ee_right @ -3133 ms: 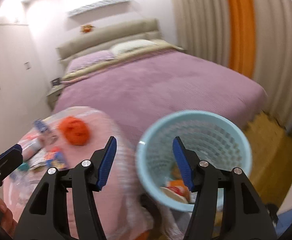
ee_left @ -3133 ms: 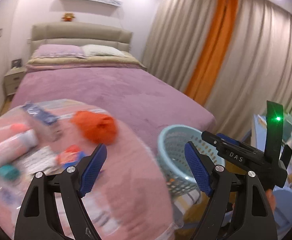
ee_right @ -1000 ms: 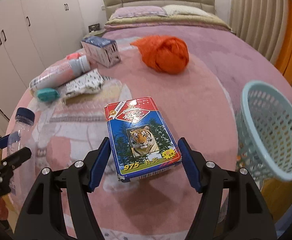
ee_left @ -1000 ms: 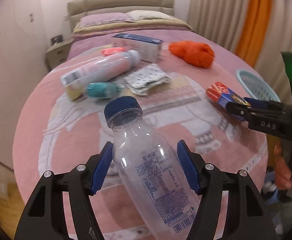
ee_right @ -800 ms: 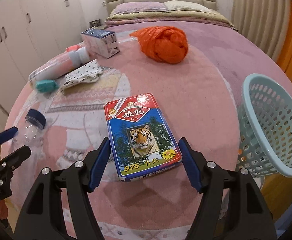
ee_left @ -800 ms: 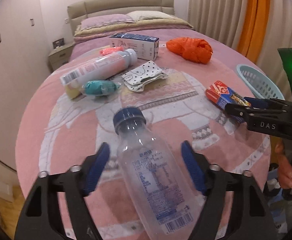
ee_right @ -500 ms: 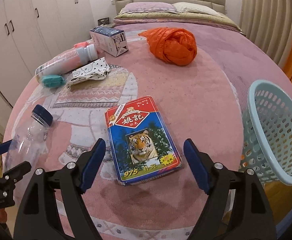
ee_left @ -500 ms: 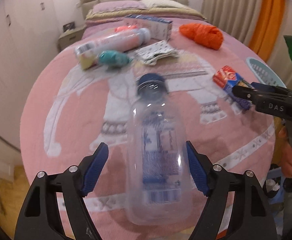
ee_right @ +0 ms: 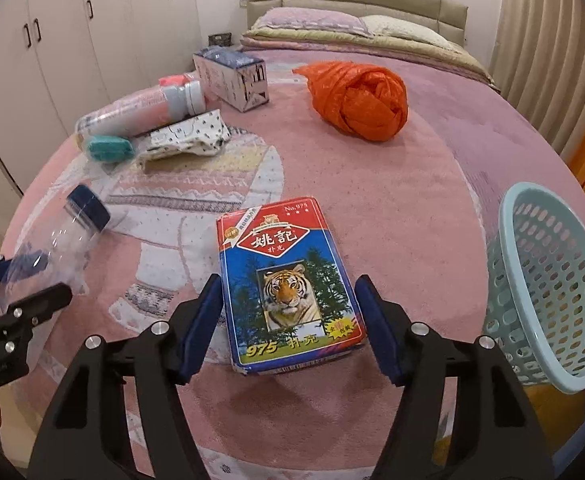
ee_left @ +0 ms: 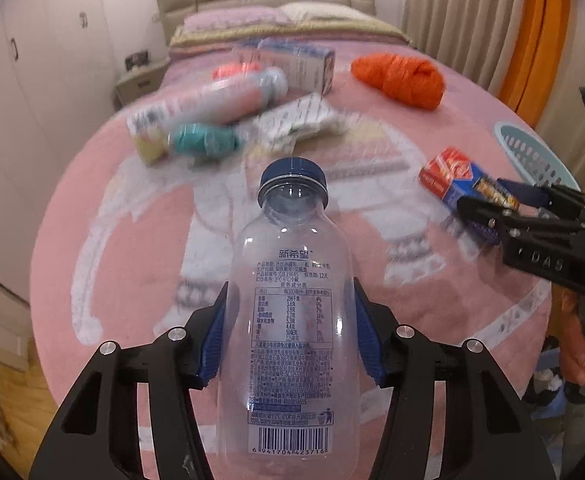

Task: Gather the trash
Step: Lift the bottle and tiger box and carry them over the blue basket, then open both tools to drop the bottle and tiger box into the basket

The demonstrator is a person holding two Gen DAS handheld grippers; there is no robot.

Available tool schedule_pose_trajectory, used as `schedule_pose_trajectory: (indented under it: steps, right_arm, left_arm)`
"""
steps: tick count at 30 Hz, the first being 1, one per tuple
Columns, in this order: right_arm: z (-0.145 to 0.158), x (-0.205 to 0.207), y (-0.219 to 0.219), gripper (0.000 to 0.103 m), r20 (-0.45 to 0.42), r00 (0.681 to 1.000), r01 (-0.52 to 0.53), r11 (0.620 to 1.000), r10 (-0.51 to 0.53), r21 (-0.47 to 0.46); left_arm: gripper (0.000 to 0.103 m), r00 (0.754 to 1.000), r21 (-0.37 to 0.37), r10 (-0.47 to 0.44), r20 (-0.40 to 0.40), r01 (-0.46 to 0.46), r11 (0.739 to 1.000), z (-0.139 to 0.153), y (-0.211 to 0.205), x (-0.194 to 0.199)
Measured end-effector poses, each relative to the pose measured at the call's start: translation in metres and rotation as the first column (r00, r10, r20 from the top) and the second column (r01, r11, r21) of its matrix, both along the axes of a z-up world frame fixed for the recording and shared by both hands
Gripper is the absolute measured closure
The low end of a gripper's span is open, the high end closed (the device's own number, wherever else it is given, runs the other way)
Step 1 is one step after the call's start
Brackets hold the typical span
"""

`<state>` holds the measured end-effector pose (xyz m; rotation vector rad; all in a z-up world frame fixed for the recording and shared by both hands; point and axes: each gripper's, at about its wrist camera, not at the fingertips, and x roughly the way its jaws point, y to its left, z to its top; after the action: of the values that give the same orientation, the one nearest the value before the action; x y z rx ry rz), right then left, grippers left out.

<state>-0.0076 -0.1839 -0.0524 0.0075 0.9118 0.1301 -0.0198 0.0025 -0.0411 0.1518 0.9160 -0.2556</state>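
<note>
Level, both grippers grip — left gripper (ee_left: 288, 342) bottle (ee_left: 288, 320), right gripper (ee_right: 288, 330) card box (ee_right: 288, 284).

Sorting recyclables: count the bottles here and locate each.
2. The clear bottle is gripped in the left tool; the pink bottle lies far back beside the teal wrapper. Others may be hidden.

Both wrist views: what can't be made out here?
- Basket contents: right view shows only its wall; the left view's edge crops it.
- Far trash pile: motion-blurred in left view.
- Bottle base: cut off at the bottom.
- Card box grip: contact with right gripper unclear.
</note>
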Motion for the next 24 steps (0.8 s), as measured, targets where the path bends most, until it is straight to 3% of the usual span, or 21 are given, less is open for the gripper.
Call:
schedule_pose_trajectory:
  steps: [6, 10, 16, 24]
  right_arm:
    - [0.028, -0.007, -0.033, 0.041, 0.079, 0.993, 0.079, 0.996, -0.083, 0.045]
    - [0.053, -0.015, -0.078, 0.041, 0.147, 0.970, 0.187, 0.980, -0.196, 0.076]
    - [0.073, -0.025, -0.158, 0.041, 0.190, 0.892, 0.398, 0.912, -0.410, 0.101]
    - [0.057, -0.036, -0.250, 0.041, 0.102, 0.771, 0.619, 0.777, -0.629, 0.112]
  left_arm:
    - [0.050, 0.994, -0.094, -0.085, 0.070, 0.091, 0.991, 0.034, -0.029, 0.013]
    - [0.050, 0.970, -0.099, -0.209, 0.125, 0.222, 0.970, 0.059, -0.080, 0.031]
    - [0.050, 0.899, -0.120, -0.409, 0.155, 0.428, 0.896, 0.077, -0.177, 0.050]
    - [0.050, 0.806, -0.178, -0.584, 0.100, 0.592, 0.786, 0.056, -0.290, 0.070]
